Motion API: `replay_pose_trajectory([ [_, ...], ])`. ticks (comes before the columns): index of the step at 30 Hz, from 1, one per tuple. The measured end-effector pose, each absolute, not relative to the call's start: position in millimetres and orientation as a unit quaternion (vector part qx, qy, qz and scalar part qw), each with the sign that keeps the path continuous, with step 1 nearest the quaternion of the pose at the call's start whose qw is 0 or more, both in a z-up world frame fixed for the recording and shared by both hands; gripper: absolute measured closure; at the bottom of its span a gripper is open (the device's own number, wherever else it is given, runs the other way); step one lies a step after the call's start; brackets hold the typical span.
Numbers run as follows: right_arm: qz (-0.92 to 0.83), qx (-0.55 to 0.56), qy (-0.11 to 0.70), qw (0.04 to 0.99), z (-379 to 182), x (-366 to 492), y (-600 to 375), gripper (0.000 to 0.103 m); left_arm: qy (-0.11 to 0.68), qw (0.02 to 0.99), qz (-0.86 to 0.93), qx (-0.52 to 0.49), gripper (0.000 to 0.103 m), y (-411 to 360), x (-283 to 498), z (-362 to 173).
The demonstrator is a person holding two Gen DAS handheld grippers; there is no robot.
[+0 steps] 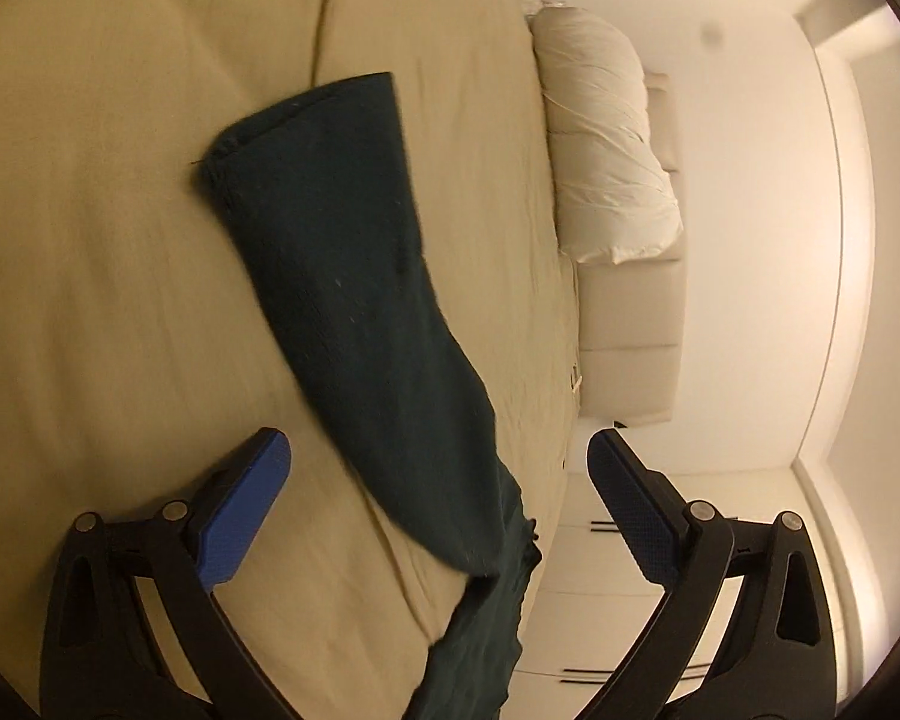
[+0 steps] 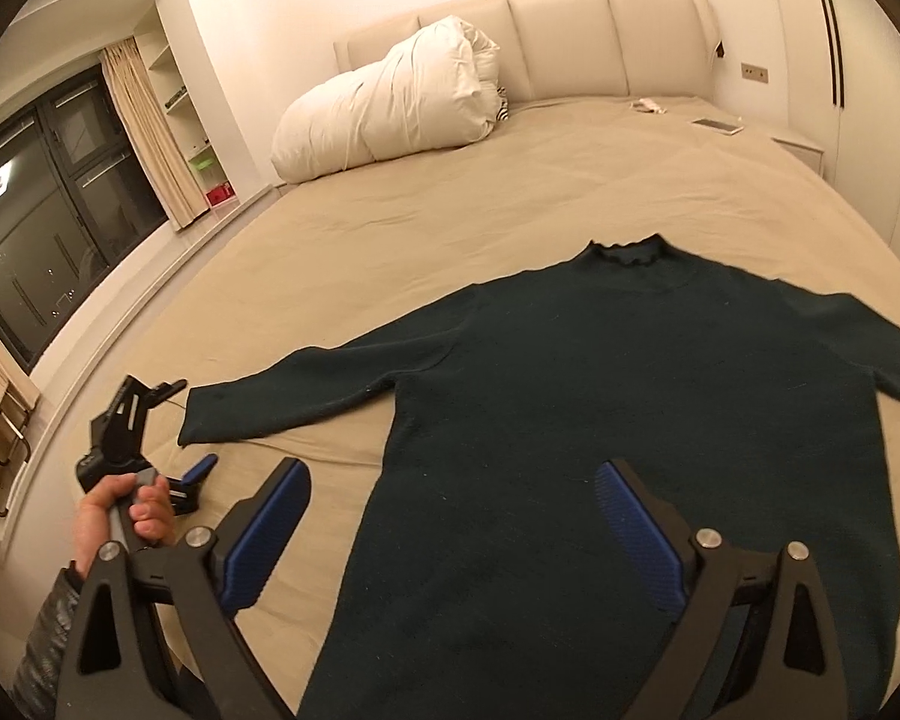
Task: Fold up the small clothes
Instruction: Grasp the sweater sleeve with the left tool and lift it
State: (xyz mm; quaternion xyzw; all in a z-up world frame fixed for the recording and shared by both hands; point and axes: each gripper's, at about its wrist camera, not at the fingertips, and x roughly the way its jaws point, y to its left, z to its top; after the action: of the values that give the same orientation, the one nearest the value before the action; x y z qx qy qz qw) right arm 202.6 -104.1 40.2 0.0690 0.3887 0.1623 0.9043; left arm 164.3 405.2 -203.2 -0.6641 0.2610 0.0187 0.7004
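Note:
A dark green long-sleeved sweater (image 2: 600, 390) lies flat on the beige bed sheet (image 2: 450, 228), collar toward the headboard, sleeves spread to both sides. My right gripper (image 2: 450, 483) is open and empty above the sweater's lower body, near its left edge. My left gripper (image 1: 438, 456) is open and empty, hovering over the sweater's left sleeve (image 1: 342, 252). The left gripper also shows in the right wrist view (image 2: 195, 426), held in a hand just beside the sleeve cuff (image 2: 204, 414).
A rolled white duvet (image 2: 384, 102) lies at the bed's head on the left, before a padded headboard (image 2: 558, 42). A phone (image 2: 717, 125) and a small item lie at the far right. A window and shelves stand left of the bed; white wardrobes stand right.

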Motion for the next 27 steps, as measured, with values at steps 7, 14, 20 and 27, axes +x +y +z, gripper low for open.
replay_pose_trajectory([
  [7, 0.176, 0.082, 0.403, 0.894, 29.0, 213.2, -103.8, 0.015, 0.228, 0.703, 0.042, -0.673, 0.023, 431.1, 189.5, -216.7],
  [14, 0.175, 0.093, 0.396, 0.897, 25.2, 217.9, -121.9, 0.027, 0.25, 0.713, 0.094, -0.648, 0.088, 450.7, 211.2, -239.3],
  [20, 0.148, 0.129, 0.402, 0.894, 9.2, 224.3, -167.3, 0.032, 0.265, 0.819, 0.047, -0.507, 0.092, 382.1, 268.3, -129.3],
  [27, 0.097, 0.174, 0.389, 0.899, 7.8, 230.2, -246.7, 0.032, 0.288, 0.921, -0.135, -0.227, 0.092, 138.8, 355.8, -20.4],
])
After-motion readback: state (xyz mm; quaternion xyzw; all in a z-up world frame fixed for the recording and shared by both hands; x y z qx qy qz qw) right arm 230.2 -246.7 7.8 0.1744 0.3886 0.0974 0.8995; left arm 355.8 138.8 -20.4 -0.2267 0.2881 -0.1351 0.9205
